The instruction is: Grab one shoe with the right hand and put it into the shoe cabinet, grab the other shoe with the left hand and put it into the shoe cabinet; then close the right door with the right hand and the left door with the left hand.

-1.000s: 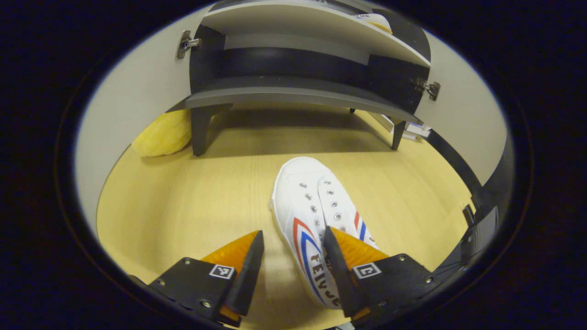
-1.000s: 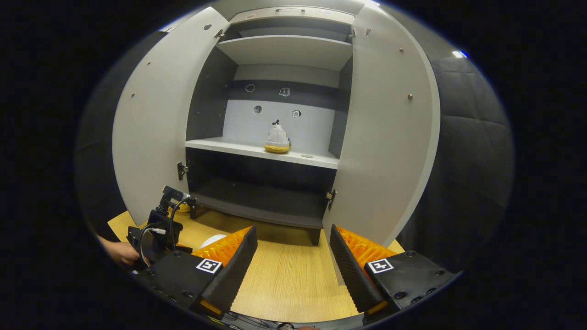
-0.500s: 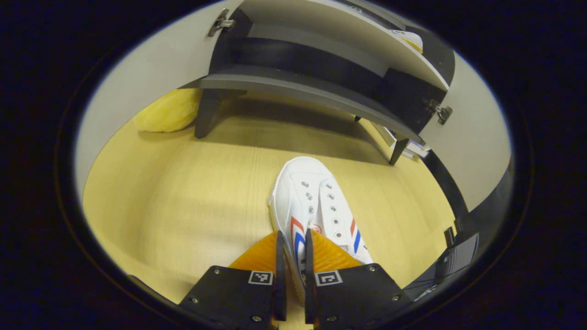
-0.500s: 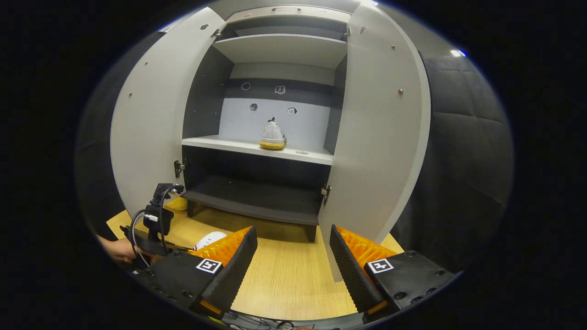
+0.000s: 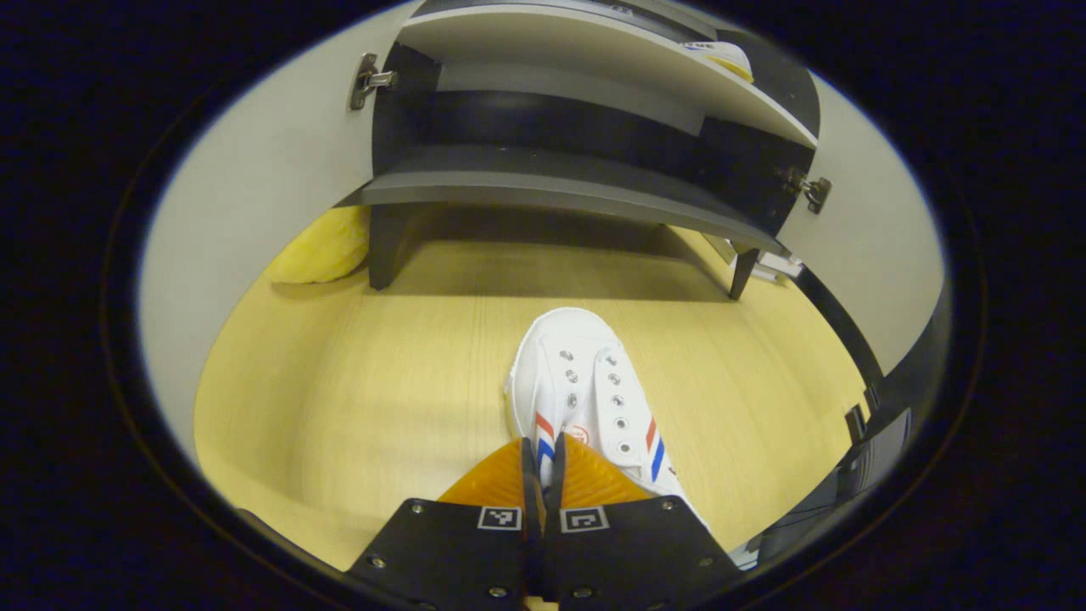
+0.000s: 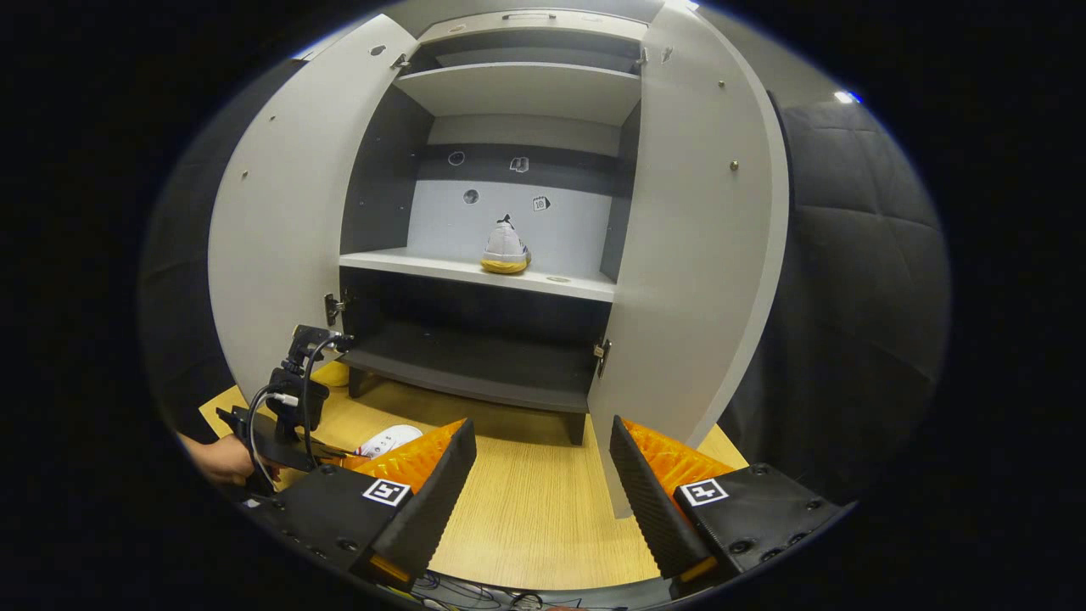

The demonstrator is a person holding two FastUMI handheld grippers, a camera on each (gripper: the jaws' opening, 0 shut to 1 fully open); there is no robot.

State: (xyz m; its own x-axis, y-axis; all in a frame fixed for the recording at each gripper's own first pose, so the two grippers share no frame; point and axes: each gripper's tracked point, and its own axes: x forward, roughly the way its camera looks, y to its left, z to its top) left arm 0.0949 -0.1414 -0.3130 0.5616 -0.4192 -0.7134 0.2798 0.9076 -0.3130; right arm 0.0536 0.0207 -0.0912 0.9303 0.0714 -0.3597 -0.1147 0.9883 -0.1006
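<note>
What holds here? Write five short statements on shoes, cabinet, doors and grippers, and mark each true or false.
1. The left gripper is shut on the floor shoe. True.
2. Both cabinet doors are closed. False: the left door and right door stand open.
3. One shoe sits on the middle shelf. True.
4. The right gripper holds a shoe. False: it is open and empty.
5. The shelved shoe lies on the bottom shelf. False: middle shelf.

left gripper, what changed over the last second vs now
The left gripper went from open, fingers either side of the white shoe's side wall, to shut on that wall. The shoe still lies on the wooden floor. Unchanged: the right gripper hangs open, the other shoe sits on the middle shelf, both cabinet doors open.
</note>
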